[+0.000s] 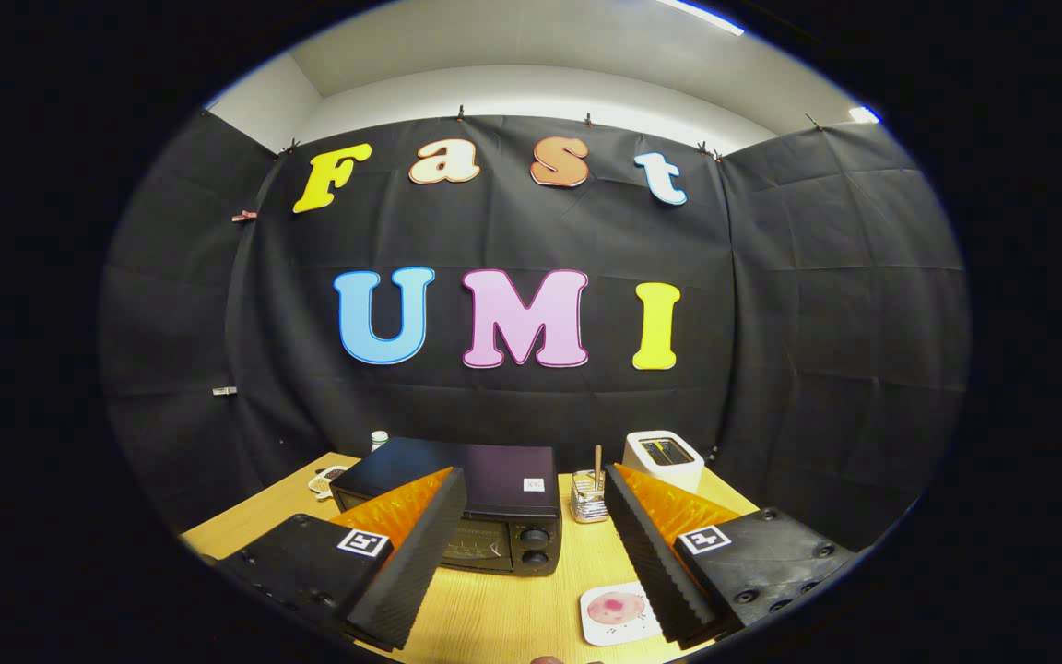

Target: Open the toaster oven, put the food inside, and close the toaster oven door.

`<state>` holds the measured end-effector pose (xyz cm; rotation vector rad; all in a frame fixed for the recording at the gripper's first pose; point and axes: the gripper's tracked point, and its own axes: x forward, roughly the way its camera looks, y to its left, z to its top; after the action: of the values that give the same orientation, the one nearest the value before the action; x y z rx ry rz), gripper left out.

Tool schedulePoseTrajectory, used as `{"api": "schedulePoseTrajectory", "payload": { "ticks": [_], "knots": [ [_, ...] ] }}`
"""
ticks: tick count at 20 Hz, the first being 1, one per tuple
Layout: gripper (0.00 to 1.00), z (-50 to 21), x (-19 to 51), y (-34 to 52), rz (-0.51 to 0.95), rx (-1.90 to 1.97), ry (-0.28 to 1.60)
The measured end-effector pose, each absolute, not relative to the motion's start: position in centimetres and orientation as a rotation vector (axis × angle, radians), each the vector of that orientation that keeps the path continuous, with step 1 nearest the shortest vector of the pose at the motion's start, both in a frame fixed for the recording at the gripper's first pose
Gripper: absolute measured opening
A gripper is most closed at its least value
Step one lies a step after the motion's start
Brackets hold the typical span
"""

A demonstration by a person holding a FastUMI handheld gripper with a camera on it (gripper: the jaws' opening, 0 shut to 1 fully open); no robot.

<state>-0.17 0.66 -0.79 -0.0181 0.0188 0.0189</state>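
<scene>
- The toaster oven (457, 503) is black, stands on the wooden table (513, 609) ahead of the fingers at about 12 o'clock, and its door looks closed.
- The gripper (531, 553) hangs above the table with its fingers wide apart and nothing between them; the left finger covers part of the oven's front, so I cannot make out the door handle.
- A white pop-up toaster (663, 457) stands beyond the oven at about 1 o'clock.
- A white coaster-like plate (619, 615) with a pink round food item (617, 608) lies just inside the right finger at about 5 o'clock; what food it is I cannot tell.
- A small wire holder (589, 498) with a stick stands just right of the oven.
- I judge the first step is in hand: opening. The next move calls for going forward and low to the top edge of the door.
</scene>
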Motion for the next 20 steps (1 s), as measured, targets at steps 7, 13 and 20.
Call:
{"api": "schedulePoseTrajectory", "payload": {
  "ticks": [7, 13, 20],
  "knots": [
    [0.98, -1.5, 0.1, 0.8, 0.019, -0.016, 0.033],
    [0.98, -2.1, 0.8, 2.0, 0.032, -0.012, 0.051],
    [0.98, -2.2, 2.2, 4.6, 0.062, 0.006, 0.058]
  ]
}}
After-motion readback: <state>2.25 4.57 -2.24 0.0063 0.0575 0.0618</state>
